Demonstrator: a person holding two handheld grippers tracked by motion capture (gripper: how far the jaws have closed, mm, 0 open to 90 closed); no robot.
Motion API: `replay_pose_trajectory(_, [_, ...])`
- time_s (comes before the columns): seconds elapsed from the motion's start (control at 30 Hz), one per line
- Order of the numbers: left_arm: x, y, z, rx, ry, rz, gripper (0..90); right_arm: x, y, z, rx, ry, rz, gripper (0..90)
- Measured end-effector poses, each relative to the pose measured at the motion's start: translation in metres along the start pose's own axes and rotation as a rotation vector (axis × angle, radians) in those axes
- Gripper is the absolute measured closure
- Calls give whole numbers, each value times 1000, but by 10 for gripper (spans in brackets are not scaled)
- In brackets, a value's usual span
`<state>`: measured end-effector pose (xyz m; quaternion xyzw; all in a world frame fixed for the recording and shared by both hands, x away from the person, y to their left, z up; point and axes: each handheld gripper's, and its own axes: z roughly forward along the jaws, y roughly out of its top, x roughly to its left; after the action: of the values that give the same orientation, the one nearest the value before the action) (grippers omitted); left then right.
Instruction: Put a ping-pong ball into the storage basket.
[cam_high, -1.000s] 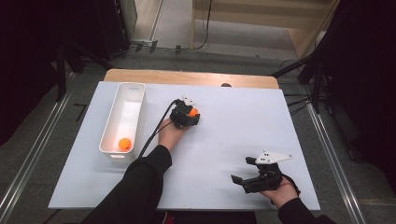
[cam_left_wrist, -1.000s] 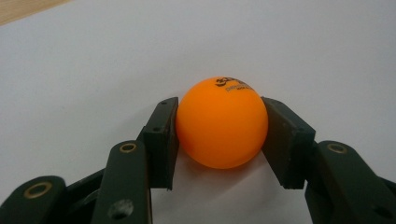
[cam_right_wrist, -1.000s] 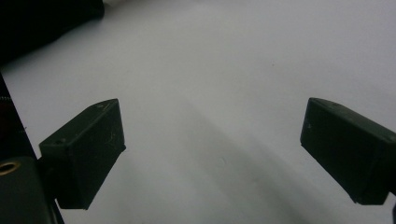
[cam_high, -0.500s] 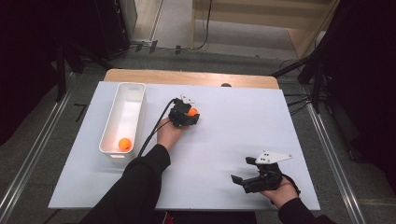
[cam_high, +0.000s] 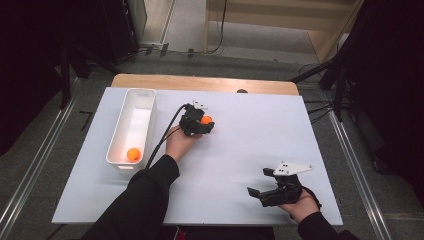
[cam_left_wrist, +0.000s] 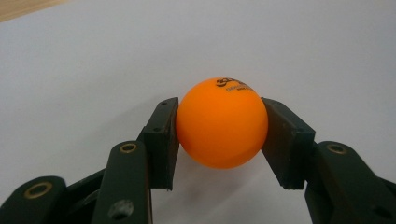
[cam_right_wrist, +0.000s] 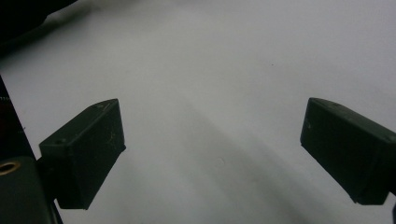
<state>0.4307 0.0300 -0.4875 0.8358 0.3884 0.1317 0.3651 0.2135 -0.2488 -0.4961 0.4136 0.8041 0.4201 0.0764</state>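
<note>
Slip risk: left gripper (cam_left_wrist: 219, 140) pinches orange ball (cam_left_wrist: 221, 122) by its round sides only; squeezing harder could squirt it out. Right gripper (cam_right_wrist: 212, 154) gapes wide, holding nothing.

White table top (cam_high: 240, 165) over a wooden edge (cam_high: 200, 82); grey floor (cam_high: 45, 165) with metal rails; dark stands either side; dim room.
</note>
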Motion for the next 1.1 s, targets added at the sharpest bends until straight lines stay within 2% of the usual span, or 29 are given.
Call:
replay_pose_trajectory(0.4, [-6,0,-12,20,-54,5,508,0,0,0,-2,2,-1,51])
replay_pose_trajectory(0.7, [-8,-2,-26,30,-115,1,507,-1,0,0,-5,0,-6,51])
replay_pose_trajectory(1.1, [-7,0,-47,19,-143,0,507,-1,1,1,-8,0,-2,51])
